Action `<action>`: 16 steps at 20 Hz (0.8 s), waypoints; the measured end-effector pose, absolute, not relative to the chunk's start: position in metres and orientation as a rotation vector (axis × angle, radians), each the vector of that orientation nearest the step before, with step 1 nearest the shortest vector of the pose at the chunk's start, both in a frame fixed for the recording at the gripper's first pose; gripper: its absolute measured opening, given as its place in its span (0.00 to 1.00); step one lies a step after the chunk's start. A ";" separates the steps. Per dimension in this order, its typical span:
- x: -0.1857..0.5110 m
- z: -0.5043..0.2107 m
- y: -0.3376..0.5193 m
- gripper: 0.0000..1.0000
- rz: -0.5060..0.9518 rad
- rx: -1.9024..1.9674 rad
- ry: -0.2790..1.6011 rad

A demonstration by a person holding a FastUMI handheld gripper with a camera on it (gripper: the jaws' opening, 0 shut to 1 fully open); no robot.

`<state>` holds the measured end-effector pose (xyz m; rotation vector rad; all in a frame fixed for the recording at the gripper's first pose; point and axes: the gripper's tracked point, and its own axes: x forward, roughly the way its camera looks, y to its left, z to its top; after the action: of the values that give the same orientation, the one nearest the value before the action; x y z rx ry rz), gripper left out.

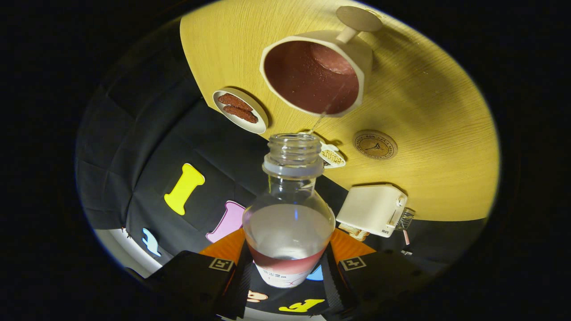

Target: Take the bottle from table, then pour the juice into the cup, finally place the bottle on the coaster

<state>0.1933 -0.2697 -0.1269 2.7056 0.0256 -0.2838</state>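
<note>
My gripper [287, 267] is shut on a clear plastic bottle [289, 214], both fingers pressing its lower body. The bottle is uncapped and tipped, its open neck [293, 149] pointing at the cup. A little pink juice lies low in the bottle near the fingers. A thin stream runs from the neck toward the rim of the beige cup [319, 71], which holds pink juice. The cup stands on the yellow wooden table [424, 102]. A round brown coaster [375, 144] lies on the table just beside the bottle's neck, nearer than the cup.
A small white dish [241, 110] with two brown pieces sits beside the cup. A small white dish of pale snacks [331, 156] peeks out behind the bottle's neck. A white toaster [372, 209] stands at the table's edge, close to one finger.
</note>
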 end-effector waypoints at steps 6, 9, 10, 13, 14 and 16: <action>0.194 -0.135 -0.273 0.71 -0.293 2.707 0.014; 0.197 -0.137 -0.272 0.72 -0.298 2.704 0.022; 0.197 -0.138 -0.271 0.72 -0.301 2.704 0.024; 0.198 -0.140 -0.268 0.72 -0.308 2.707 0.033; 0.198 -0.139 -0.269 0.72 -0.310 2.708 0.032; 0.198 -0.139 -0.268 0.72 -0.311 2.708 0.033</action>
<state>0.1977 -0.2681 -0.1388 2.7080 0.0331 -0.3113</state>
